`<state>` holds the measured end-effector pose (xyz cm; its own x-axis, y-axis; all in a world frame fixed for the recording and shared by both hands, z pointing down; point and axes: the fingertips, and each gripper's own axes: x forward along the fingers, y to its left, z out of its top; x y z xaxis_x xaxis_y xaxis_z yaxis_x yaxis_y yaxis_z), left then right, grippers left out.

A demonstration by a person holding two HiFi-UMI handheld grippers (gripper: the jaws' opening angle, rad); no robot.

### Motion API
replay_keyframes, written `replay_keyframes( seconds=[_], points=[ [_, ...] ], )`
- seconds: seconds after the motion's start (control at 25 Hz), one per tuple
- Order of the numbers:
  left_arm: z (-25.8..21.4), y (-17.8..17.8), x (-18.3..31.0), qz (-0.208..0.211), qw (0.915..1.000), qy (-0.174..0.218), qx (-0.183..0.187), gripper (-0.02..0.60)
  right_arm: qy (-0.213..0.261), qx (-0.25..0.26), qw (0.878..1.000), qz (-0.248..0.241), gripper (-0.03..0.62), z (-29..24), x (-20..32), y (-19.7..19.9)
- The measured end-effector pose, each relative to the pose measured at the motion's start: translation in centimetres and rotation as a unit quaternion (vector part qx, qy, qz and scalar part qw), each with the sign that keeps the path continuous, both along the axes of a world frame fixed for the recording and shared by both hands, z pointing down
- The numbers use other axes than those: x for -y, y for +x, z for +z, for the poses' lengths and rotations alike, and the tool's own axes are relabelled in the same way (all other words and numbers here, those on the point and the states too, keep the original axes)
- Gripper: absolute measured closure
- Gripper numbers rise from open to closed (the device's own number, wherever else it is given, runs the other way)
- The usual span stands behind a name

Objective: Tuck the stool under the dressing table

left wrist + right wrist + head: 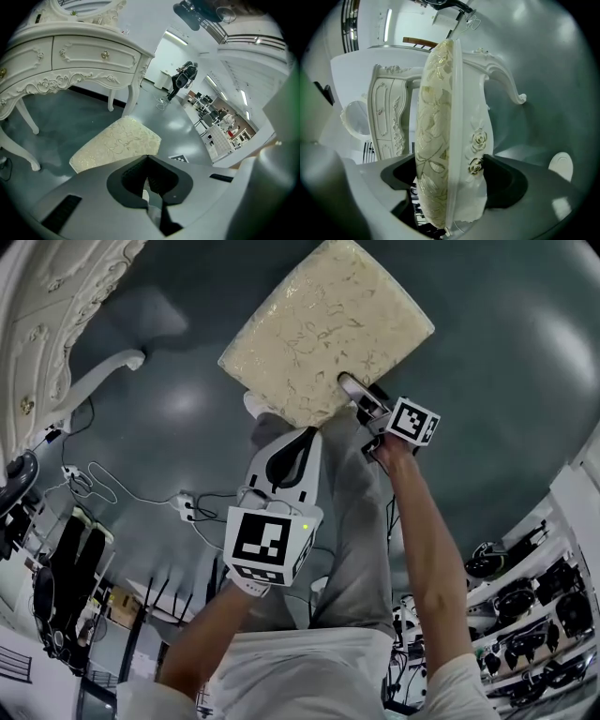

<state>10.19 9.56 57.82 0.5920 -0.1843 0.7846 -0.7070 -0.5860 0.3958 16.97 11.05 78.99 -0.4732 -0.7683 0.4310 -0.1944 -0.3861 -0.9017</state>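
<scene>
While your right hand-held gripper (354, 395) clamps the cream brocade-cushioned stool (328, 324) at its edge, your left hand-held gripper (295, 442) is closed, empty. The stool stands near the ornate white carved dressing table (70, 61), not yet tucked under.

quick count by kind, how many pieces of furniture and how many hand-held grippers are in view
stool: 1
dressing table: 1
hand-held grippers: 2 (left hand-held gripper, right hand-held gripper)
total: 4
</scene>
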Motion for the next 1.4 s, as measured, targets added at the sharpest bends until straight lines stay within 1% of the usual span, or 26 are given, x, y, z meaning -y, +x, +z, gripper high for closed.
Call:
replay_keyframes(
  seconds=[0.12,0.2,0.44,0.6,0.76,0.96,1.2,1.4],
  points=[
    [0.3,-1.9,2.3,-0.01,0.9999,0.003,-0.001,0.572,0.0,0.0,1.0,0.006,0.141,0.6,3.3,-2.8],
    [0.3,-2.4,3.0,-0.017,0.9998,0.004,-0.002,0.572,0.002,-0.004,1.0,0.011,0.143,0.7,4.7,-3.5],
    [1.1,-3.7,3.7,-0.035,0.9994,-0.005,-0.001,0.572,0.005,-0.015,1.0,0.014,0.145,0.8,8.0,-4.0],
    [1.5,-4.6,4.9,-0.052,0.9986,-0.001,0.001,0.572,0.014,-0.021,1.0,0.009,0.145,0.7,10.6,-3.8],
    [1.7,-5.3,6.5,-0.064,0.9979,0.003,-0.006,0.572,0.021,-0.033,0.999,0.009,0.145,0.6,13.0,-3.3],
    [1.8,-6.0,8.7,-0.083,0.9965,0.008,-0.008,0.572,0.026,-0.04,0.999,-0.003,0.145,0.6,16.0,-3.3],
    [2.1,-8.4,12.8,-0.108,0.994,0.014,-0.009,0.572,0.034,-0.043,0.998,-0.015,0.145,0.5,21.8,-5.8],
    [2.6,-9.8,14.3,-0.126,0.9919,0.018,-0.004,0.572,0.037,-0.039,0.998,-0.023,0.145,0.6,24.5,-7.6]
  ],
)
